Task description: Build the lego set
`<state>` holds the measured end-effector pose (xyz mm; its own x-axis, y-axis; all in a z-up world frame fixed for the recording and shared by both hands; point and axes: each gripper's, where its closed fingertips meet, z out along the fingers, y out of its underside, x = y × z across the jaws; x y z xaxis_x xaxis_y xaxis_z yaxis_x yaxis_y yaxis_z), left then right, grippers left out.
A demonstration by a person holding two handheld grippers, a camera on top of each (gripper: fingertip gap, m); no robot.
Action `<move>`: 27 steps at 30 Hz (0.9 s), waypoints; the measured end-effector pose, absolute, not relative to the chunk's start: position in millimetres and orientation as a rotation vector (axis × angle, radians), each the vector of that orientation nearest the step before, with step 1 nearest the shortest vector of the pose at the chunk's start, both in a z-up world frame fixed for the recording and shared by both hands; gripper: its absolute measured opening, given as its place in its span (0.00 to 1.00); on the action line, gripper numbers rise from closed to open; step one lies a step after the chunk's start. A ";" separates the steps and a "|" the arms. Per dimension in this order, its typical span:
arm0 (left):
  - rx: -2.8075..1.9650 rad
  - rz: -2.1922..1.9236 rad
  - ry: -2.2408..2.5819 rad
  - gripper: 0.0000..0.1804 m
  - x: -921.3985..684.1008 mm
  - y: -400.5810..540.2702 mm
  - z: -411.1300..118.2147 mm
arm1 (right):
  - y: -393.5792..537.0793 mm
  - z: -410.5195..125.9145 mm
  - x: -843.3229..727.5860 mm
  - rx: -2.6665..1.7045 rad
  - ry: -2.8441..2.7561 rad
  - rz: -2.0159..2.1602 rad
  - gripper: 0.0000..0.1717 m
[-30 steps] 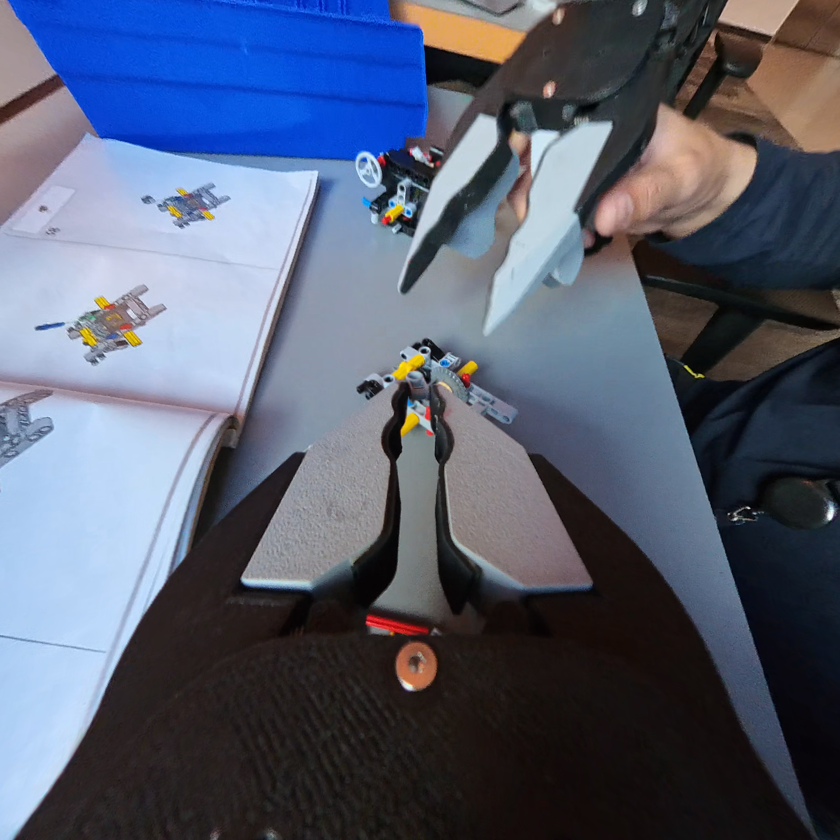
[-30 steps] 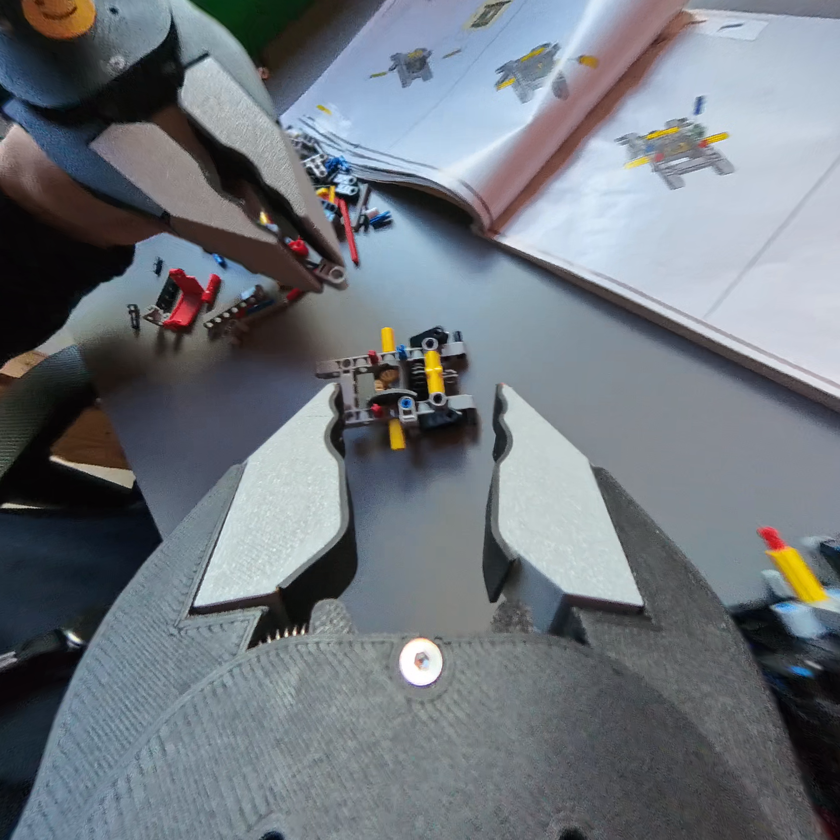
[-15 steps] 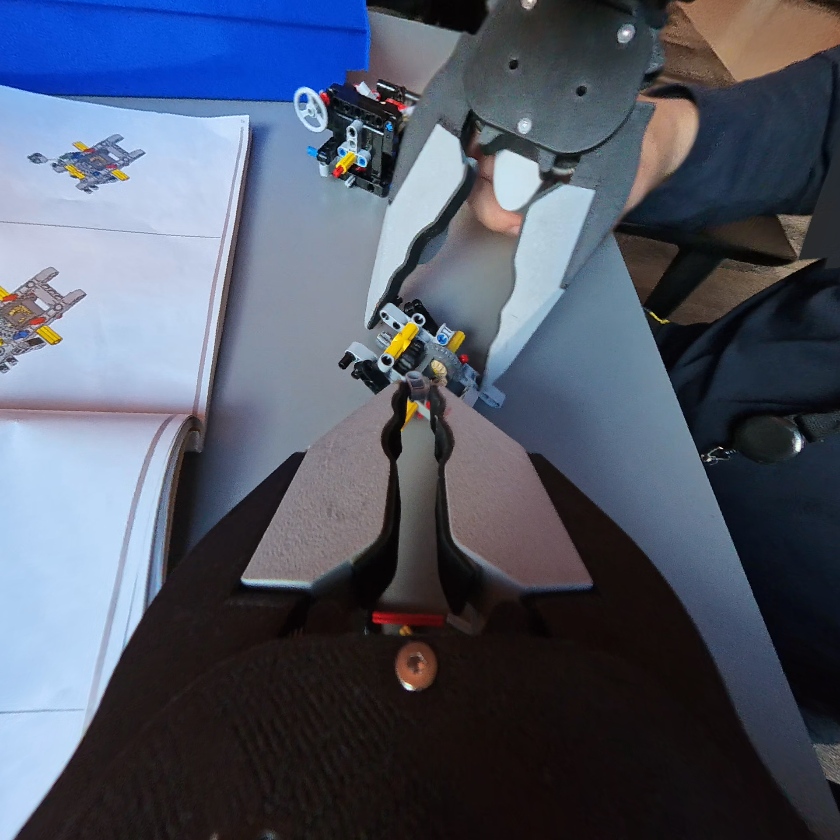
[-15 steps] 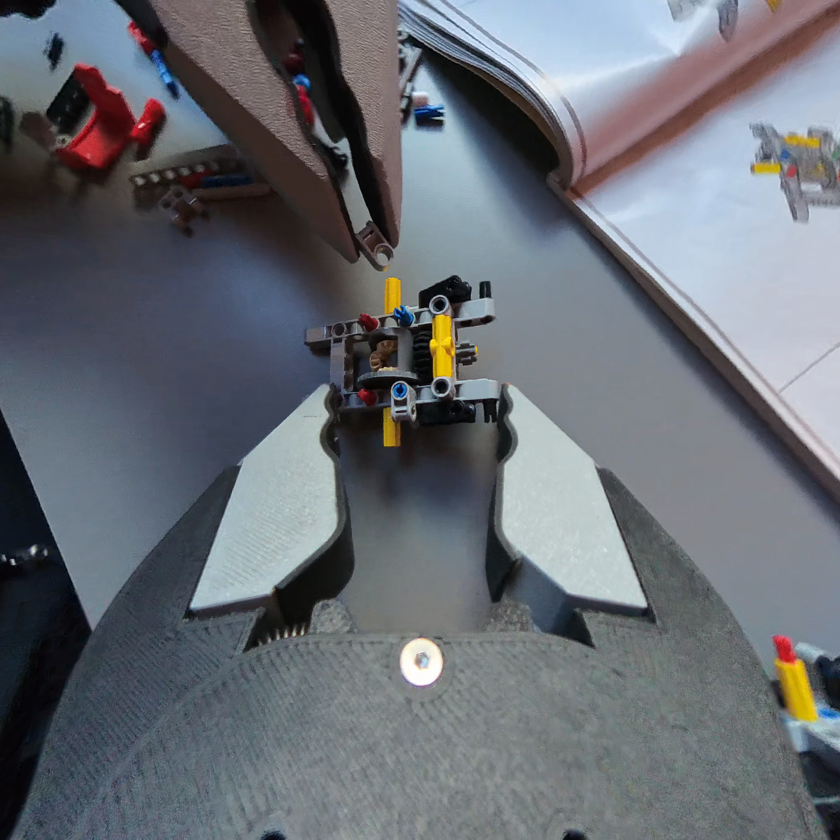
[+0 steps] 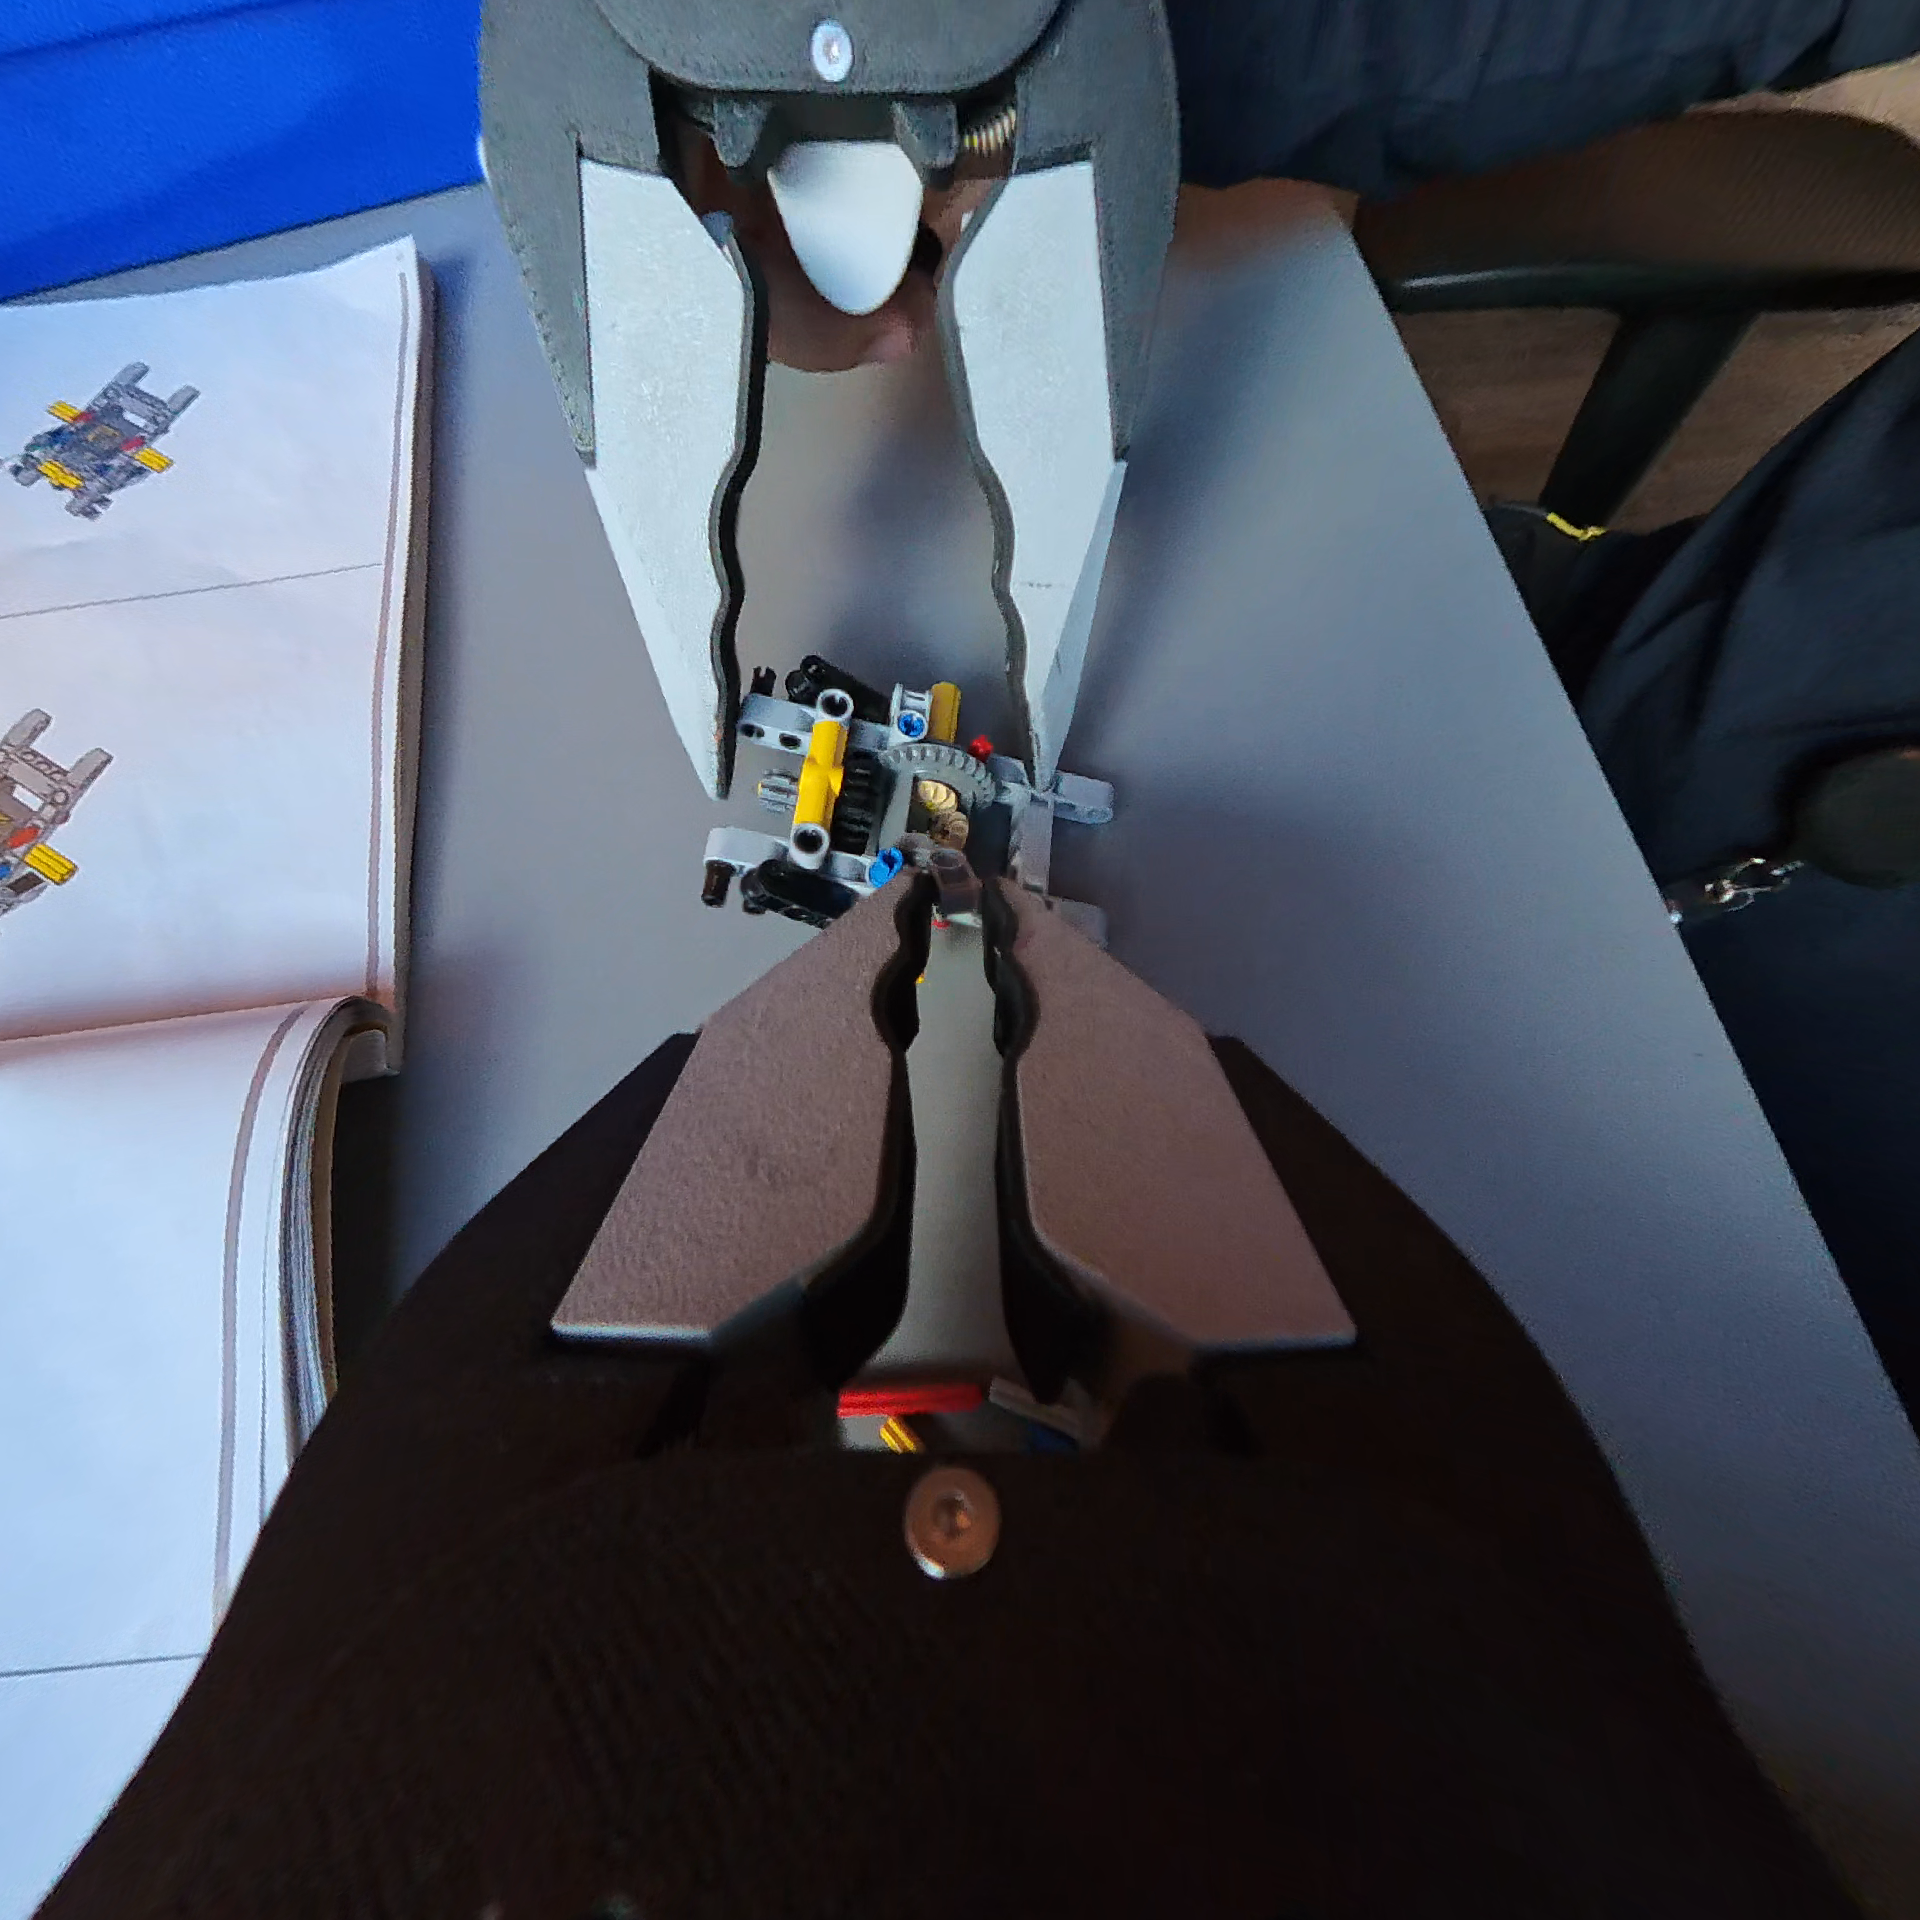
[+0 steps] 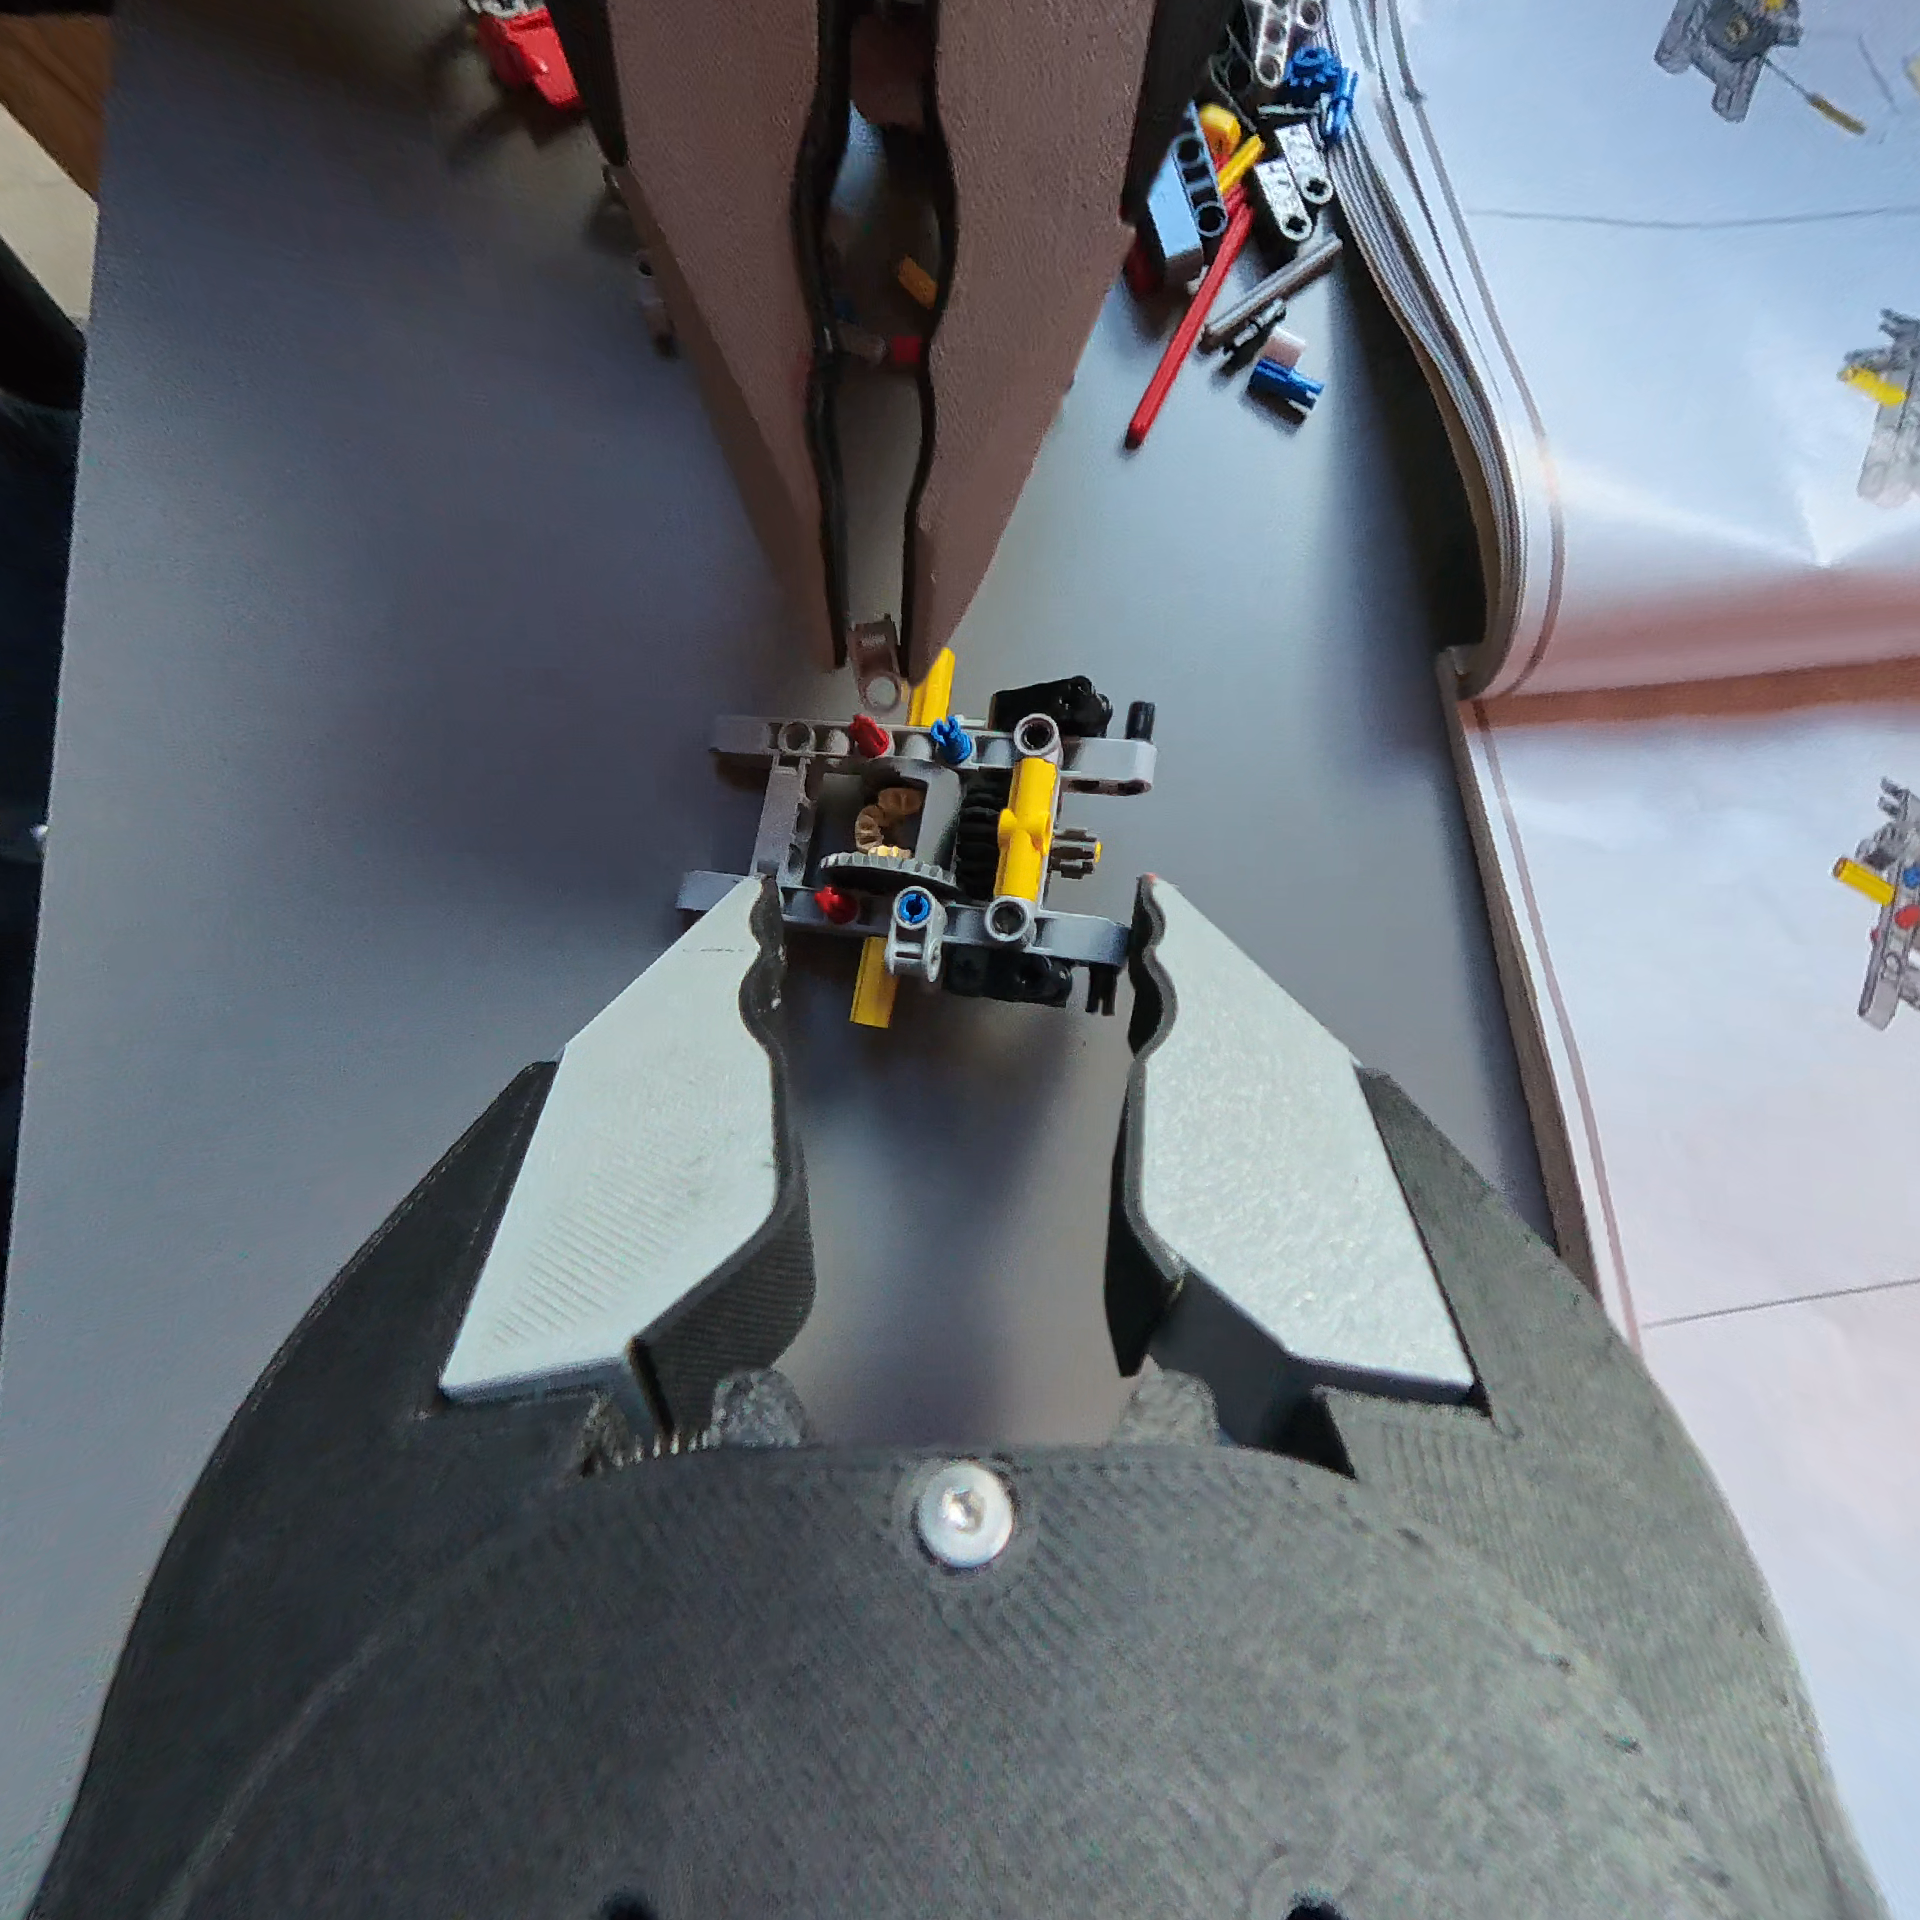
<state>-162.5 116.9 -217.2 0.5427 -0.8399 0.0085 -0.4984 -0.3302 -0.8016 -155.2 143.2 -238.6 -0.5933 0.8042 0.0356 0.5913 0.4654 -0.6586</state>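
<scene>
The gear assembly (image 6: pixel 920 847) — grey beams, yellow axles, a grey bevel gear and a black gear — lies flat on the grey table (image 6: pixel 312 623). Your right gripper (image 6: pixel 951 935) straddles its near beam with jaws wide; whether the pads press on it is unclear. Your left gripper (image 5: pixel 951 899) pinches a small grey connector piece (image 6: pixel 875 657) in narrow jaws, its tip just beside the assembly's far beam. Loose parts (image 6: pixel 1242 208) lie behind, near the open instruction booklet (image 6: pixel 1704 520).
</scene>
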 end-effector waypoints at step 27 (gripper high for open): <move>-1.522 -0.831 0.830 0.04 -130.3 103.1 -115.5 | 102.6 -117.4 -140.4 -0.968 -1.845 1.373 0.09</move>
<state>-130.3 103.1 -115.5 0.4978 -0.8655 0.0549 -0.0540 -0.0941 -0.9941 -140.4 102.6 -117.4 -0.5278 0.8471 0.0612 0.1846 0.1847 -0.9653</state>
